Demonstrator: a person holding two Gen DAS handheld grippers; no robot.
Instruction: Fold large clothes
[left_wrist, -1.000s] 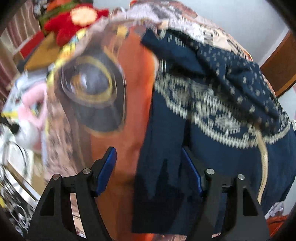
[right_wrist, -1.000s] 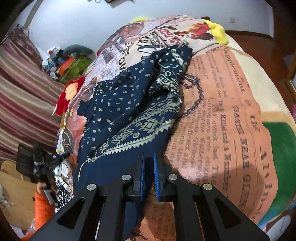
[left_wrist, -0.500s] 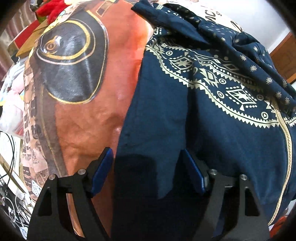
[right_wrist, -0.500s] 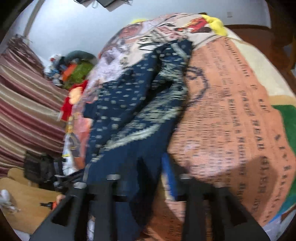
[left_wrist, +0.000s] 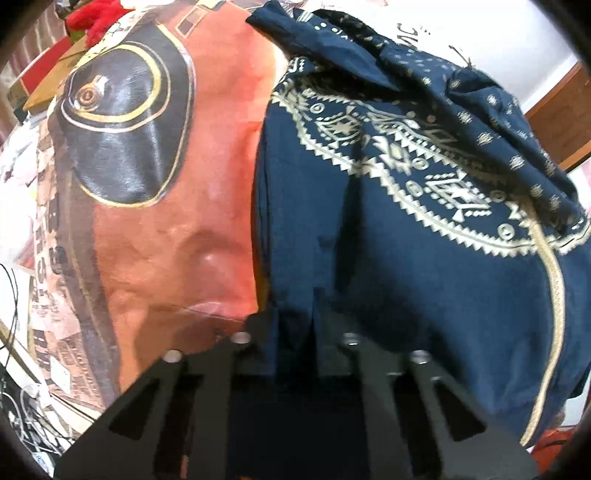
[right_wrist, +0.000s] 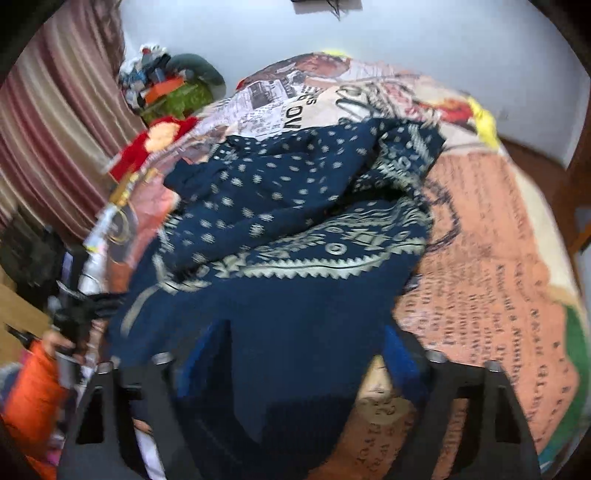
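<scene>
A navy garment (left_wrist: 406, 258) with cream patterned bands and dots lies crumpled on a printed bedspread (left_wrist: 166, 221). My left gripper (left_wrist: 293, 325) is at the garment's near left edge. Its jaws are closing and pinch a fold of the navy cloth between them. In the right wrist view the same garment (right_wrist: 288, 295) spreads across the bedspread (right_wrist: 480, 258). My right gripper (right_wrist: 303, 347) stands wide over the near hem. Its jaws are closing slightly, with cloth lying between the blue pads (right_wrist: 399, 354) but not pressed.
A red plush toy (right_wrist: 155, 144) and a pile of things (right_wrist: 173, 85) lie at the bed's far left by a striped curtain (right_wrist: 55, 129). An orange sleeve (right_wrist: 33, 384) shows at lower left. Wooden furniture (left_wrist: 557, 110) stands to the right.
The left jaws have come together on the garment's edge. The right jaws, shut a second ago, have spread wide, and that gripper has rolled and shifted over the near hem.
</scene>
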